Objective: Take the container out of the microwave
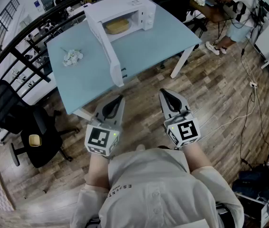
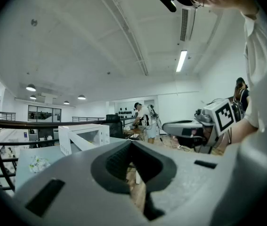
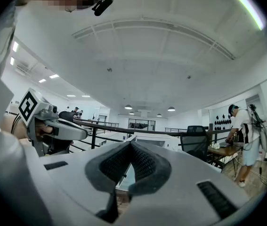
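A white microwave (image 1: 141,6) stands at the far side of a light blue table (image 1: 148,49), its door (image 1: 106,51) swung wide open towards me. A yellowish container (image 1: 117,26) sits inside the cavity. Both grippers are held close to my body, short of the table's near edge and well away from the microwave. My left gripper (image 1: 118,100) has its jaws together with nothing between them. My right gripper (image 1: 164,94) is likewise shut and empty. In the left gripper view the microwave (image 2: 84,136) shows far off beyond the closed jaws (image 2: 131,144). The right gripper view has closed jaws (image 3: 131,144) too.
A crumpled white object (image 1: 72,57) lies on the table's left part. A black office chair (image 1: 37,137) stands at the left on the wooden floor. A dark railing (image 1: 11,46) curves behind the table. A person (image 1: 238,13) works at a desk at the far right.
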`<act>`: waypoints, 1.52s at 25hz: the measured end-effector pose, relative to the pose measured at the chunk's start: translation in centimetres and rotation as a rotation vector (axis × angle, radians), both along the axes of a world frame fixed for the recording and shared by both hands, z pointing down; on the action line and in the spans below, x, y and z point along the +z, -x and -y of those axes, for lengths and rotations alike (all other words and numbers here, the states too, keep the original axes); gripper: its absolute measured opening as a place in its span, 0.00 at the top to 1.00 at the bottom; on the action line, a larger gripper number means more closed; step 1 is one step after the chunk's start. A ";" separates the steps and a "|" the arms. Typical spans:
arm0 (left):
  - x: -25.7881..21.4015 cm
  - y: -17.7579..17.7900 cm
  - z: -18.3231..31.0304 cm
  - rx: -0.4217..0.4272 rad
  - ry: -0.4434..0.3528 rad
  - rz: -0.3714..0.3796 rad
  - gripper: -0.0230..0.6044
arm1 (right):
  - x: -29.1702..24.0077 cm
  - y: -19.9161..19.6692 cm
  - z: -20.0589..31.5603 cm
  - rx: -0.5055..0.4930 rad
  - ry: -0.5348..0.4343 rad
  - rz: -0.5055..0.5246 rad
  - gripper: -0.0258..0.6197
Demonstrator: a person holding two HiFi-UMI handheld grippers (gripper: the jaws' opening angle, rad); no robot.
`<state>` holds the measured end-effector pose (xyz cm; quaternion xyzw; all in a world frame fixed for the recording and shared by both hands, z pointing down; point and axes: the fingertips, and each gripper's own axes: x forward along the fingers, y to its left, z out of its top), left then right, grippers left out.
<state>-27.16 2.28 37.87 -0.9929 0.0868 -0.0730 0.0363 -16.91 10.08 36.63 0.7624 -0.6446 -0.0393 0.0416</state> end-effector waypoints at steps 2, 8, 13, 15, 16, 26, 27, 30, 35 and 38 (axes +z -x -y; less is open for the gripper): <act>0.1 -0.1 0.4 0.000 0.001 -0.004 0.97 | 0.1 -0.1 0.2 0.002 0.002 0.000 0.94; 0.2 -0.8 1.2 0.004 0.011 -0.012 0.97 | 0.5 -0.7 0.8 0.018 0.023 -0.011 0.94; 0.2 -1.7 1.6 0.018 0.020 -0.014 0.97 | 0.5 -1.6 0.9 0.042 0.023 -0.001 0.94; 0.3 -2.2 1.7 0.025 0.025 -0.018 0.97 | 1.1 -2.4 0.9 0.061 0.050 0.017 0.94; 0.3 -2.5 1.7 0.029 0.028 -0.019 0.97 | 1.6 -2.9 1.1 0.068 0.073 0.033 0.94; 1.1 -5.3 3.2 0.032 0.045 -0.012 0.97 | 2.8 -6.6 2.4 0.081 0.133 0.081 0.77; 1.1 -5.7 3.3 0.032 0.046 -0.012 0.97 | 2.7 -7.0 2.6 0.081 0.130 0.078 0.77; 1.6 -7.2 3.6 0.024 0.046 0.002 0.97 | 2.9 -8.6 3.6 0.065 0.128 0.074 0.77; 1.7 -10.1 5.1 -0.035 0.048 -0.014 0.97 | 3.5 -12.0 5.6 0.001 0.127 0.072 0.77; 1.3 -12.5 6.0 -0.084 0.024 -0.020 0.97 | 3.7 -14.7 7.3 -0.058 0.121 0.073 0.77</act>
